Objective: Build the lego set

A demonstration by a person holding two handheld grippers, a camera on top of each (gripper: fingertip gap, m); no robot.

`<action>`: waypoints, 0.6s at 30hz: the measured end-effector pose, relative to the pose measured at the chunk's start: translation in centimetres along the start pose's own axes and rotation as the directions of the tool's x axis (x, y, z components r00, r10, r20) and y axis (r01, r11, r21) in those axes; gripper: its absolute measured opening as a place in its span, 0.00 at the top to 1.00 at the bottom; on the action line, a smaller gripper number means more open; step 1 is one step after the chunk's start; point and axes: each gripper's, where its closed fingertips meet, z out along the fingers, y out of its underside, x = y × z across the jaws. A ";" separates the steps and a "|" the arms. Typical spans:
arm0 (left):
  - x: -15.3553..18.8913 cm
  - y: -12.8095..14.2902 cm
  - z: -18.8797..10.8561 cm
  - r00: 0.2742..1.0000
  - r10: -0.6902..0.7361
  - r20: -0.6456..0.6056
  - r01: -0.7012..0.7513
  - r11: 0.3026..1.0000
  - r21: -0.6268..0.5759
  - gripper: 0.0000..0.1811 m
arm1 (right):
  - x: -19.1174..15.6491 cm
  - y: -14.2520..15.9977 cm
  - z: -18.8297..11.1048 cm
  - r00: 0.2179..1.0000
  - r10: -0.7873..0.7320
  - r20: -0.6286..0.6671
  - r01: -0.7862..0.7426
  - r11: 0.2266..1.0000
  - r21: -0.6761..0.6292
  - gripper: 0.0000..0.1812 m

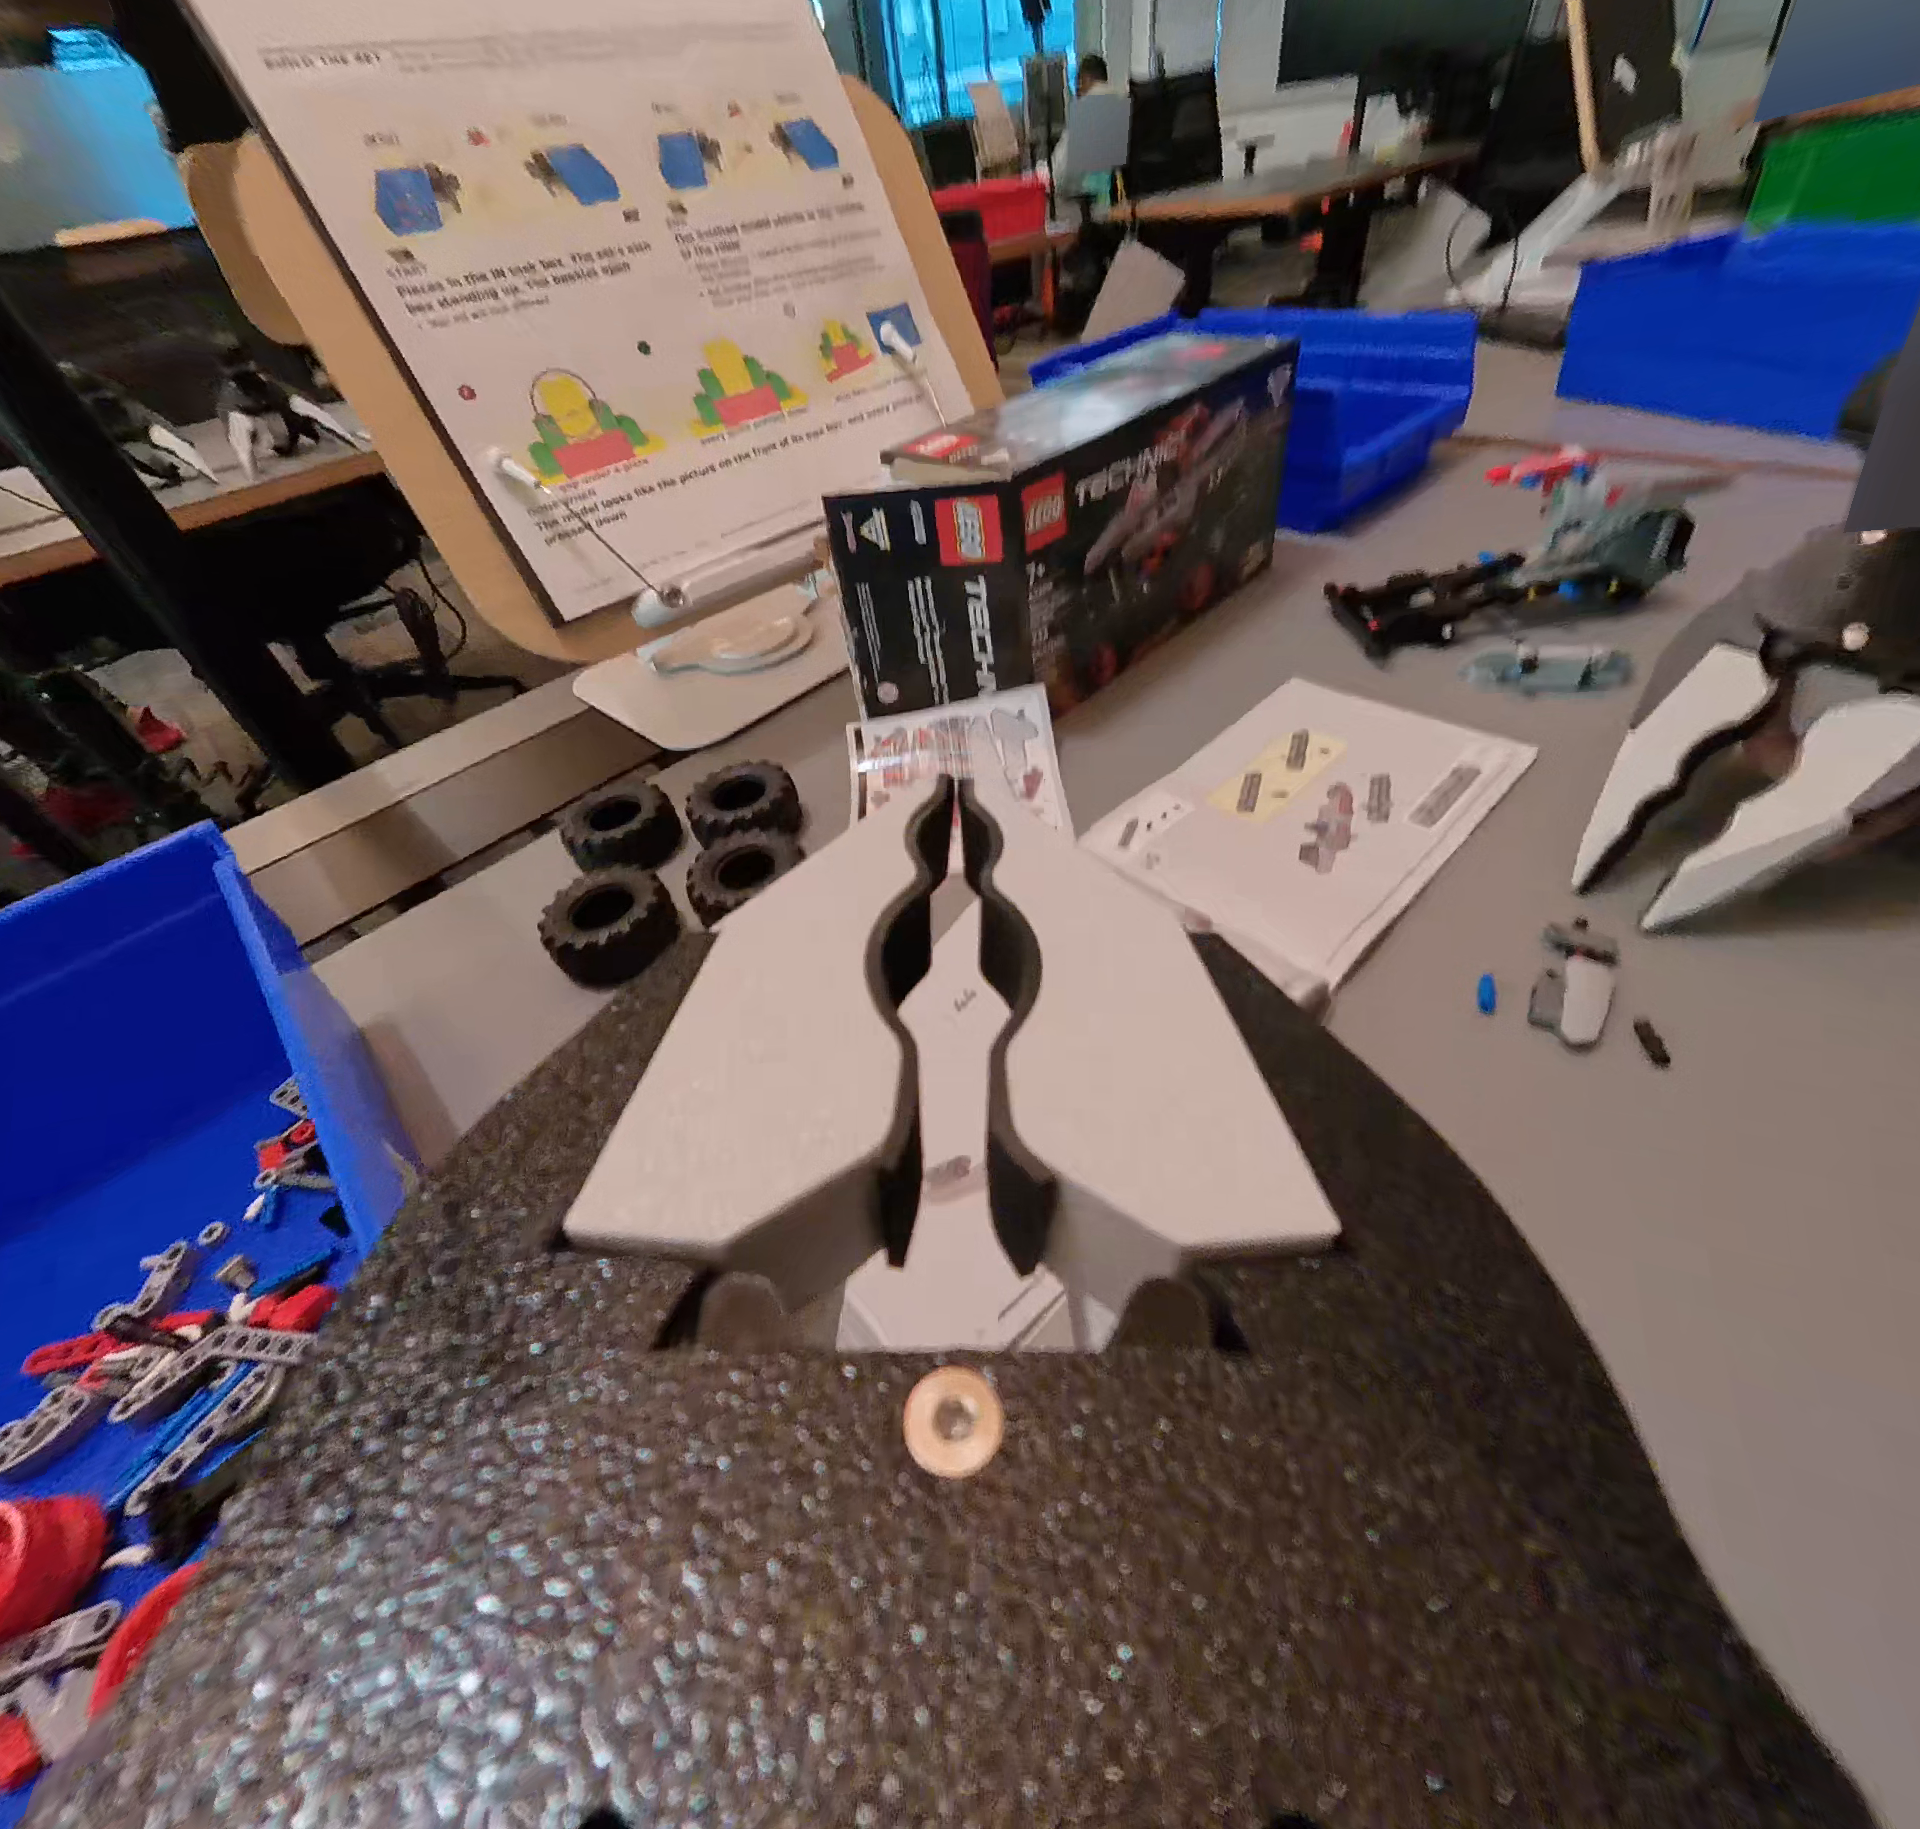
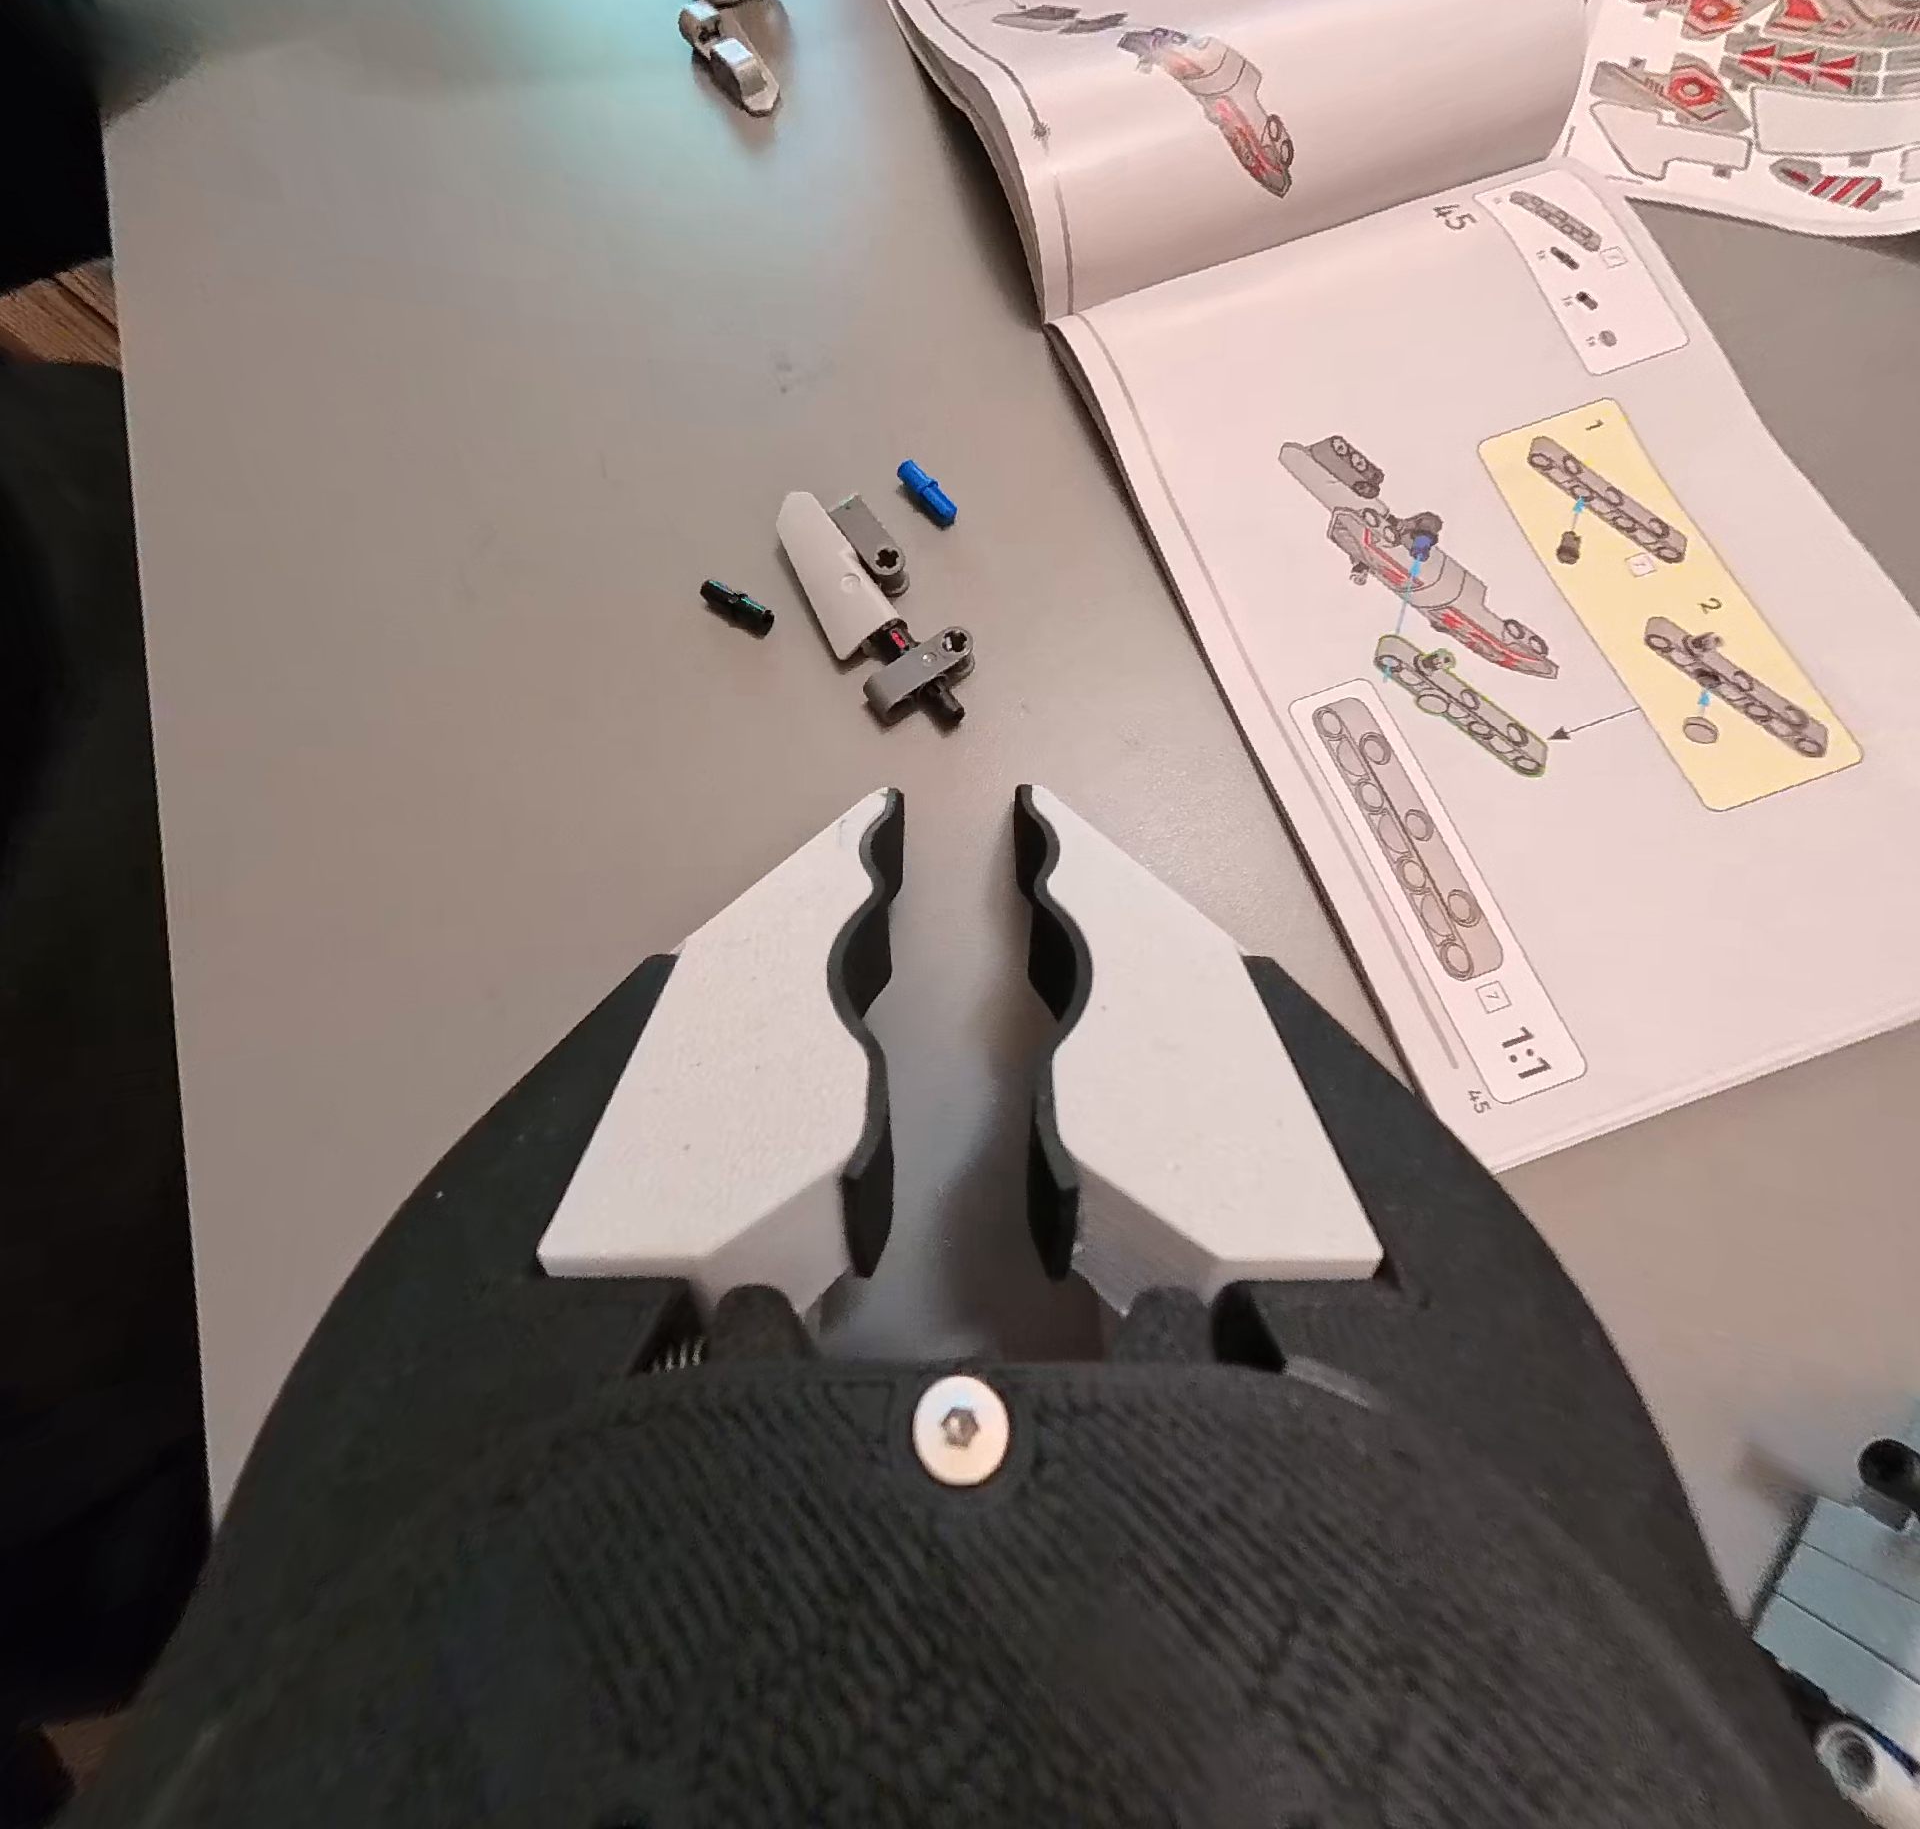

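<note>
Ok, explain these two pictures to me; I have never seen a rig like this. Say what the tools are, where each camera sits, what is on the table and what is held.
There is no robot here: a person holds a two-finger gripper in each hand, and each gripper carries a camera looking out along its jaws. One picture comes from the left gripper, whose jaws are nearly closed and seem to hold nothing. It looks across the grey table at four black tyres, the set's box, an open manual, a blue bin of parts and a half-built model. The other picture comes from the right gripper, open and empty, hovering just short of a few small parts: a white panel, a blue pin and a black pin.
</note>
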 end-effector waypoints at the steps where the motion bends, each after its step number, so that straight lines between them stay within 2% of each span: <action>1: 0.3 0.5 0.1 1.000 0.023 -0.019 -0.023 0.999 -0.037 1.00 | 0.0 0.0 0.0 1.000 0.012 0.006 -0.012 1.000 0.001 0.90; 7: 3.0 3.1 1.0 0.980 0.157 -0.123 -0.180 0.962 -0.207 1.00 | 0.2 0.0 0.0 0.999 0.042 0.018 -0.042 0.999 0.003 0.91; 11: 3.8 4.2 0.6 0.974 0.158 -0.161 -0.201 0.933 -0.299 0.99 | 0.2 0.0 0.0 0.999 0.037 0.015 -0.037 0.999 0.002 0.91; 15: 4.2 8.1 -1.8 0.962 0.112 -0.251 -0.231 0.825 -0.516 0.98 | 0.2 0.0 0.0 0.999 0.038 0.015 -0.039 0.999 0.002 0.91; 18: 3.9 9.7 -2.8 0.960 0.110 -0.259 -0.244 0.783 -0.572 0.99 | 0.2 0.0 0.0 0.999 0.041 0.015 -0.041 0.999 0.003 0.92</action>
